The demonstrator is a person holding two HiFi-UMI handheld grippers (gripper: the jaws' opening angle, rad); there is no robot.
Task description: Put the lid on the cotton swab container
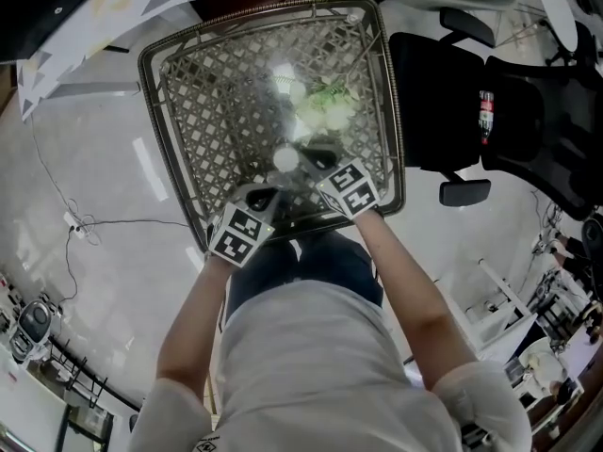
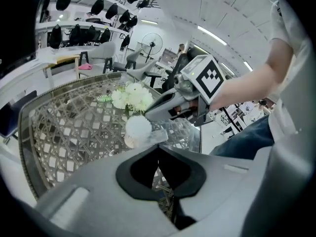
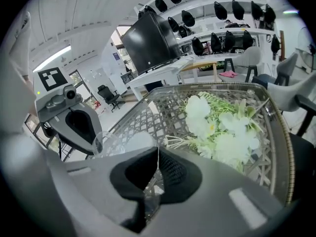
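The right tongs (image 3: 158, 154) are pinched narrow on the thin clear wall of the swab container (image 2: 175, 131), which sits just ahead of both tips above the woven bench (image 1: 217, 92). The left tongs (image 2: 158, 149) are pressed together close beside it. White flowers (image 3: 217, 127) lie further ahead.

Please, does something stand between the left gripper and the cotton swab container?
Nothing visible does. The clear plastic container of white cotton swabs sits directly ahead of the left gripper, almost at its closed jaws. The right gripper grips it from the right side; the white flowers lie farther behind.
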